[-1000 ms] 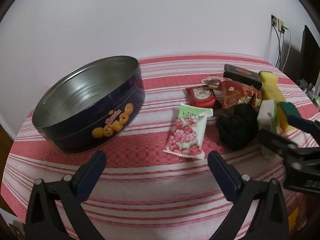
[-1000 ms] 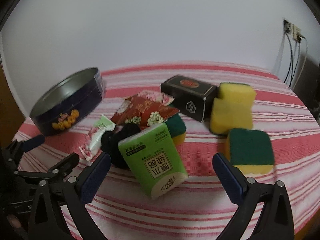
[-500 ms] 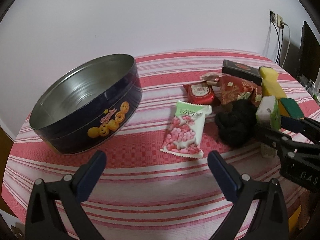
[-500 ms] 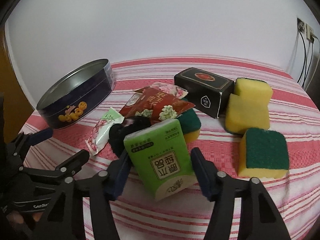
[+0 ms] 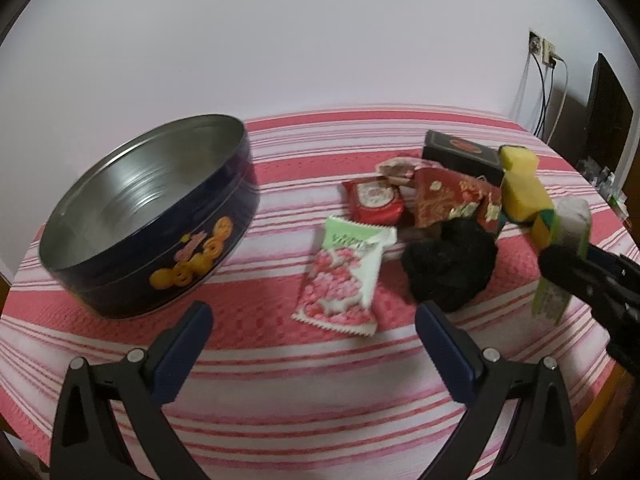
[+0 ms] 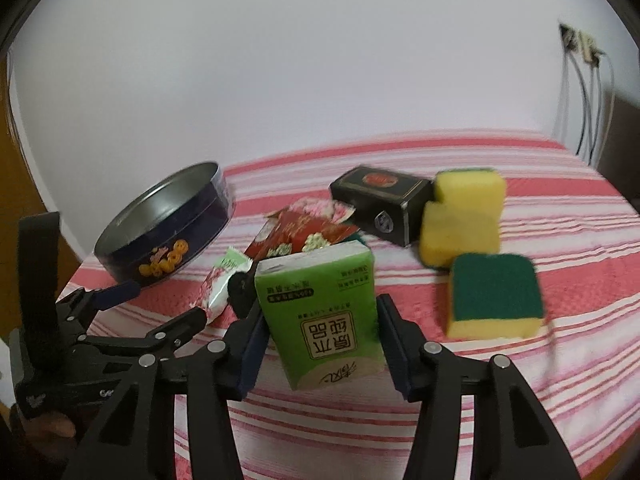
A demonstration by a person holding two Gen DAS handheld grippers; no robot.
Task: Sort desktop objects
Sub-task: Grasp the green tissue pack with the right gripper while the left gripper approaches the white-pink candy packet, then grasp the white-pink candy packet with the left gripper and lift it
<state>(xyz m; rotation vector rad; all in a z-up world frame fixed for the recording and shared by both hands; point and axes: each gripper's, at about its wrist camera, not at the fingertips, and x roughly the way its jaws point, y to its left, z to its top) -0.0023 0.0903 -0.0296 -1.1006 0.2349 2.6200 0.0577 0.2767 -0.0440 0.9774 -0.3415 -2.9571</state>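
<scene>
Right tongs (image 6: 318,340) now closing on the green tissue pack (image 6: 320,312), wide apart one second before.

Pinching the pack on both sides and tilting it up from the striped counter (image 6: 520,400), so the first pick of the sorting probably begins. Left tongs (image 5: 312,344) spread, holding nothing, hovering over the pink candy bag (image 5: 344,280). Further left, the blue cookie tin (image 5: 152,216) empty, probably the place for sorted things; sponges (image 6: 464,216) untouched behind.
</scene>
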